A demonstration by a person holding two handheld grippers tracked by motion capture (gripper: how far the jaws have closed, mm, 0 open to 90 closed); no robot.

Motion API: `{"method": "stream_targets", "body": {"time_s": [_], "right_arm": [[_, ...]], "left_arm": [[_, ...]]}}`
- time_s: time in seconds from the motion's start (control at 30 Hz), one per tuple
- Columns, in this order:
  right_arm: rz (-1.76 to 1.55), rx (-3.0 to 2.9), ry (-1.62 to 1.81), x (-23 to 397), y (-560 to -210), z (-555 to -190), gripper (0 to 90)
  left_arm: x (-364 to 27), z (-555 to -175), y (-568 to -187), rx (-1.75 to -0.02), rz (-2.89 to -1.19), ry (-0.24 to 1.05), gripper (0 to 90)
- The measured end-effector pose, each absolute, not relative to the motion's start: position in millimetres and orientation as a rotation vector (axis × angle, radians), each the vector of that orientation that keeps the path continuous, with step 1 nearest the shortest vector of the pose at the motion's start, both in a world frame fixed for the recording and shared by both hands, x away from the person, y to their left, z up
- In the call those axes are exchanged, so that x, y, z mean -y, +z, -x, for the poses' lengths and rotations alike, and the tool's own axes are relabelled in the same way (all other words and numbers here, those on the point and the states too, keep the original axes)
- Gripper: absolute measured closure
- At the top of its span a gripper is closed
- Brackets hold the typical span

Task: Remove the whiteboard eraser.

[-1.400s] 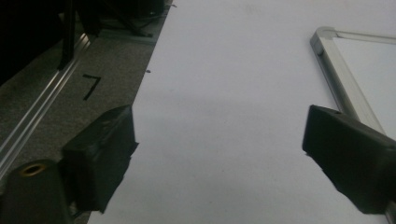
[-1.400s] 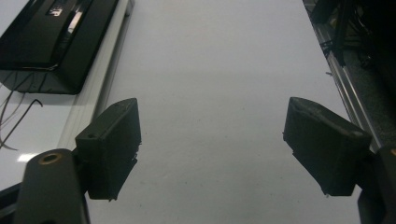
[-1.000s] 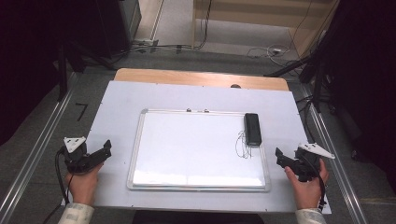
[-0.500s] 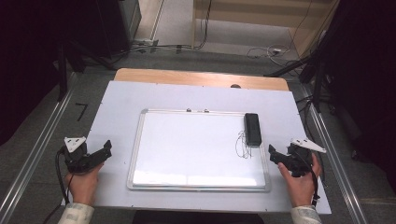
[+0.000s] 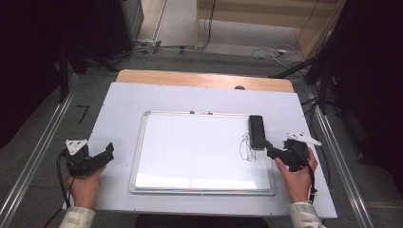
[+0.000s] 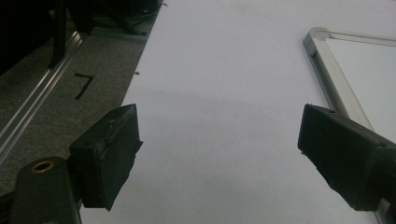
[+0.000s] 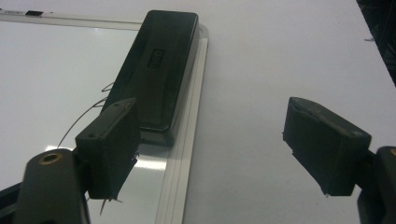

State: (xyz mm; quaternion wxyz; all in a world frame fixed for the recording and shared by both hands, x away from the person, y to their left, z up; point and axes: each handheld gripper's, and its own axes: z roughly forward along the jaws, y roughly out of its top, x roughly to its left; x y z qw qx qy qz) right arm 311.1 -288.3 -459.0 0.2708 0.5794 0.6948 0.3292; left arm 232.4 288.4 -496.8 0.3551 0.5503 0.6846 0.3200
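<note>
Black eraser (image 5: 257,131) untouched on the whiteboard (image 5: 199,152) — scribble (image 5: 246,147) unwiped; right gripper (image 5: 271,151) spread wide near it, left gripper (image 5: 108,153) released too — all ahead.

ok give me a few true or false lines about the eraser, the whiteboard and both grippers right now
1. The eraser lies on the whiteboard's right edge. True.
2. The right gripper is clamped on the eraser. False: its jaws are open, just short of it.
3. The left gripper is open, holding nothing. True.
4. The board is wiped clean. False: a scribble sits left of the eraser.
</note>
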Motion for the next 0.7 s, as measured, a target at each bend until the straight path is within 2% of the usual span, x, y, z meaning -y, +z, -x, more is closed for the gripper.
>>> {"method": "stream_targets", "body": {"time_s": [0.7], "right_arm": [[-1.538, -1.9, 0.867, 260.6, -458.4, -346.3, 18.8]], "left_arm": [[-289.1, -232.3, -497.4, -1.775, -1.425, 0.826, 13.5]]}}
